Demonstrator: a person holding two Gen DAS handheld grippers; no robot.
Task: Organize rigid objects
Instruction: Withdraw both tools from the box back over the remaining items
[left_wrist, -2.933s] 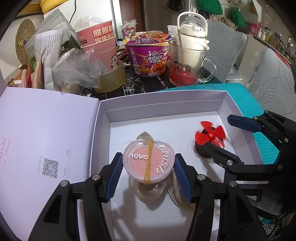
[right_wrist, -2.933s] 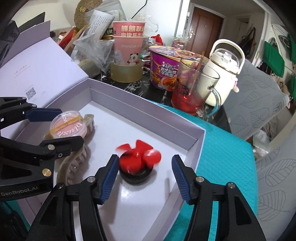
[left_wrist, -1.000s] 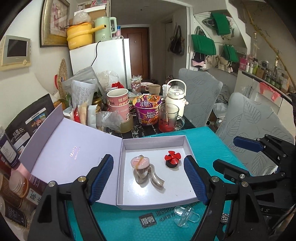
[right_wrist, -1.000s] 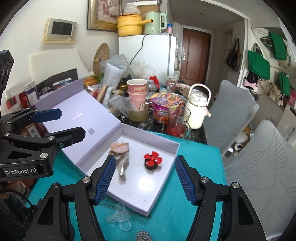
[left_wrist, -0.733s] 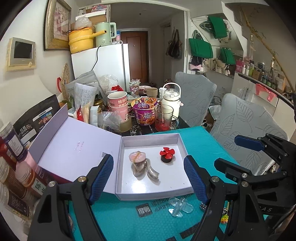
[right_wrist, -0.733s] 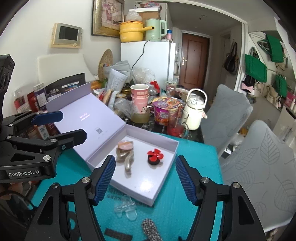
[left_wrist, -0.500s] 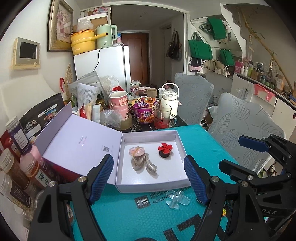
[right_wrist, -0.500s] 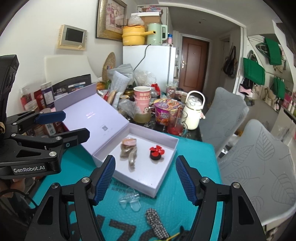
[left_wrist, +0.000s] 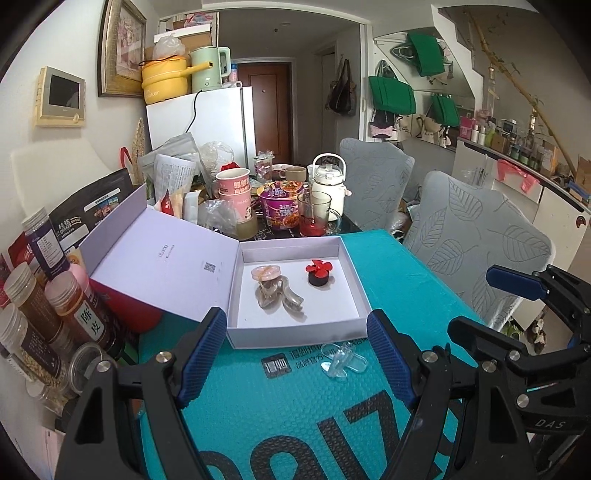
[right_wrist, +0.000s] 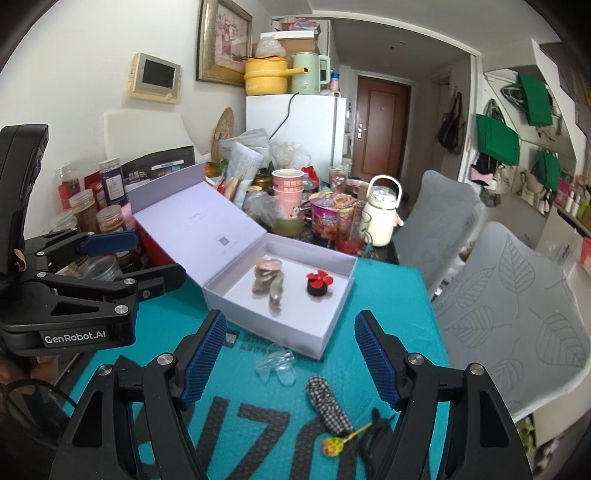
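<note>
Fingers of the left gripper (left_wrist: 295, 362) stand apart on nothing; the right gripper (right_wrist: 290, 360) is opening, also empty. Ahead of both, the box (left_wrist: 364, 295) holds a blush compact (left_wrist: 266, 273), hair claw (left_wrist: 284, 297) and red fan (left_wrist: 318, 273); a clear clip (left_wrist: 341, 360), likely next, lies just before the fingertips.

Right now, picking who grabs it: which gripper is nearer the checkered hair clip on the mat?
Right. The right gripper, jaws opening and empty, hangs just before the checkered hair clip. The left gripper sits farther off, to the clip's left, near the box lid.
</note>
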